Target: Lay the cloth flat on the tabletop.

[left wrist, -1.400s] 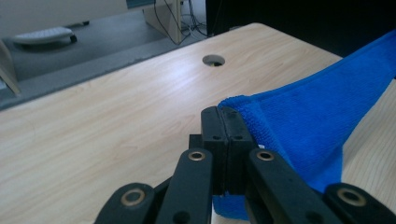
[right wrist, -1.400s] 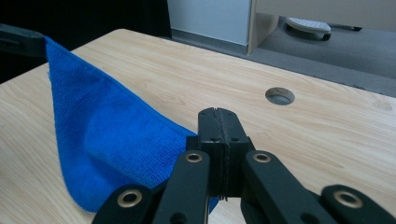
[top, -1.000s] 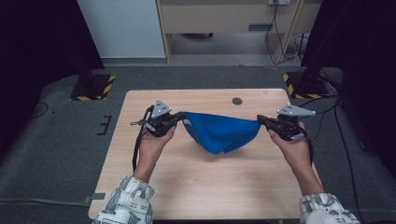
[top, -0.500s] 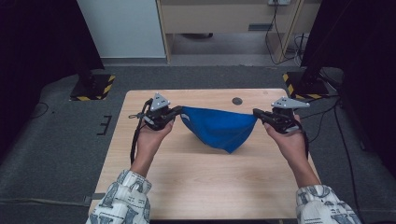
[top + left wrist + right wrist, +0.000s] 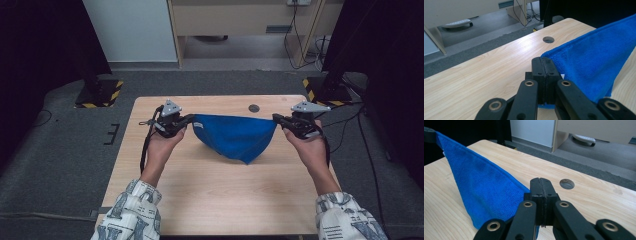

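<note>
- Wooden table (image 5: 220, 200) on grey carpet, dark stands at both sides; the near half of the top is bare.
- Sleeves and forearms come in from the near edge, one gripper in each hand.
- Left gripper (image 5: 189, 120): jaws together, clamped on the cloth's left corner, as its own view shows (image 5: 543, 75).
- Right gripper (image 5: 276, 119): jaws together, clamped on the right corner (image 5: 541, 195).
- Blue cloth (image 5: 235, 137) hangs between them over mid-table, top edge taut, its lowest point sagging toward the table; whether it touches I cannot tell.
- Beyond it, a round hole (image 5: 254, 108) in the table, then cabinets.
- Progress, as I judge it: both corners gripped and the cloth stretched; laying it flat or folding is left.
- Against a second ago, the hands sit farther from the near edge and the top edge is straighter.
</note>
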Demonstrator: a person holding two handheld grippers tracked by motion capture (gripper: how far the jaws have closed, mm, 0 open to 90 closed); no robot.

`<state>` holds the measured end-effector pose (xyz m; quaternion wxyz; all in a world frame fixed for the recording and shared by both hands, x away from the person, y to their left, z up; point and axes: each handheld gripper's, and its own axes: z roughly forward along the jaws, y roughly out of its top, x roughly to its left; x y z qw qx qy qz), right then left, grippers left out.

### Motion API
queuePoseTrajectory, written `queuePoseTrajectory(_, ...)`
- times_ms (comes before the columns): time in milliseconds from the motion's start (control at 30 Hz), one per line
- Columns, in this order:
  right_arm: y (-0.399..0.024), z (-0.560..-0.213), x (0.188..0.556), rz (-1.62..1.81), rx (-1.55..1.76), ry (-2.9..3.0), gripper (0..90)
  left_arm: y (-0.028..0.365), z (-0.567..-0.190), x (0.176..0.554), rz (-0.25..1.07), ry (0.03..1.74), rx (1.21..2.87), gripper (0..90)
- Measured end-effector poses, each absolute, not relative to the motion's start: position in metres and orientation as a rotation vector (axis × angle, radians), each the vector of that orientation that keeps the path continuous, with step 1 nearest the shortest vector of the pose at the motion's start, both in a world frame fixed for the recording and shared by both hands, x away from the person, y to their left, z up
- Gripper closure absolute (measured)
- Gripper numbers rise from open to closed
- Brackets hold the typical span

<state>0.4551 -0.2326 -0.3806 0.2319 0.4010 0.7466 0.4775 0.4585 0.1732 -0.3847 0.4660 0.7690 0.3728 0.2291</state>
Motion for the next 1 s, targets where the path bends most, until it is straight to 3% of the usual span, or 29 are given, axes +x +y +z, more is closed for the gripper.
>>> queuePoseTrajectory(1000,-0.235,-0.346,0.427,1.411,1.033,1.977,90.0,0.185,-0.358,0.430,0.561,0.854,1.820,89.4)
